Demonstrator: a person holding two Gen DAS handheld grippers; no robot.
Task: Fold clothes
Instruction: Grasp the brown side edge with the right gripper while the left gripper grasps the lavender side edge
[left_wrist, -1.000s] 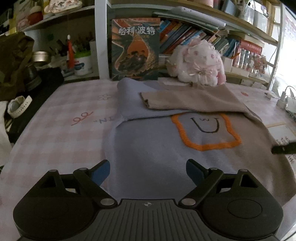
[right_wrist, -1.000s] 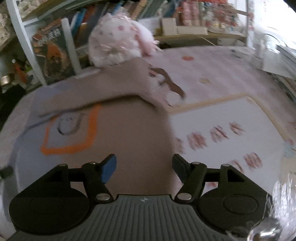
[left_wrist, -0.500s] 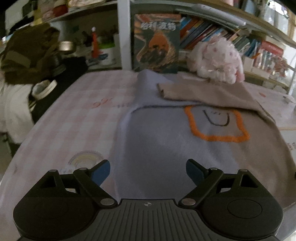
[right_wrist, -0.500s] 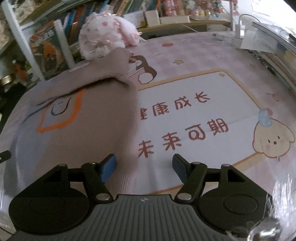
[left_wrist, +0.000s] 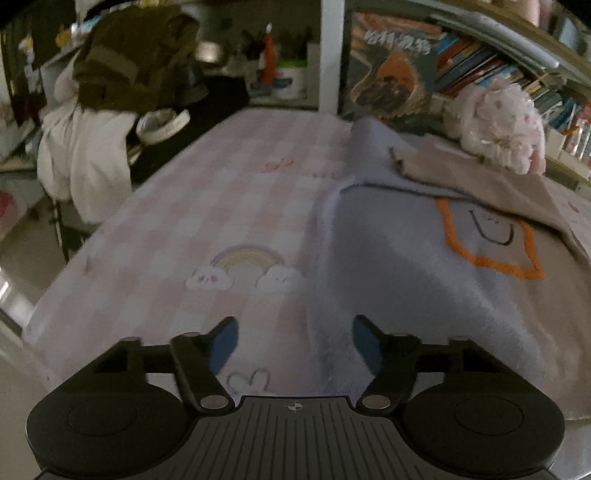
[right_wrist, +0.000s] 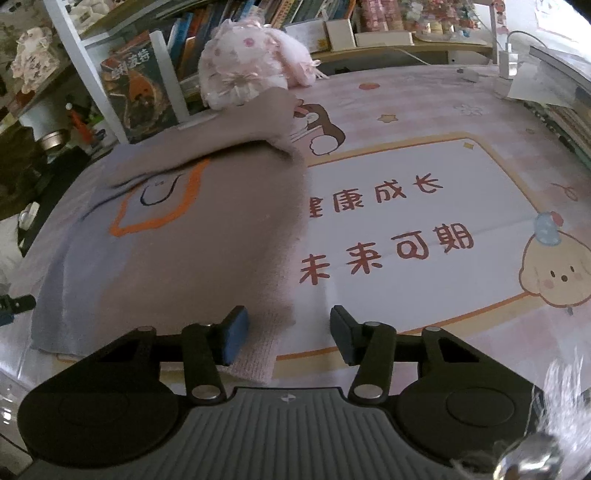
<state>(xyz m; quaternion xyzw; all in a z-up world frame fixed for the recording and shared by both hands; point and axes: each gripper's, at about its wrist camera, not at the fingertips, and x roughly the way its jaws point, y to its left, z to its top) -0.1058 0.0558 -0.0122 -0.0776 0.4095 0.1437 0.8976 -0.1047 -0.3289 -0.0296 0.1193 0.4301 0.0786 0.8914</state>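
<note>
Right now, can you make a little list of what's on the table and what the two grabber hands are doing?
garment: sweater, blue and tan, lying flat, sleeves folded in
design: orange outline with a smiley
behind it: pink plush bunny
surface: pink checked tablecloth
left gripper: open, at the sweater's near left corner
right gripper: open, at its near right corner

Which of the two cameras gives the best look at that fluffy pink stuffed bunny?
The right wrist view: the stuffed bunny is well lit and sharp there, sitting behind the sweater. The left wrist view shows the bunny dim, blurred and near the picture's edge.
</note>
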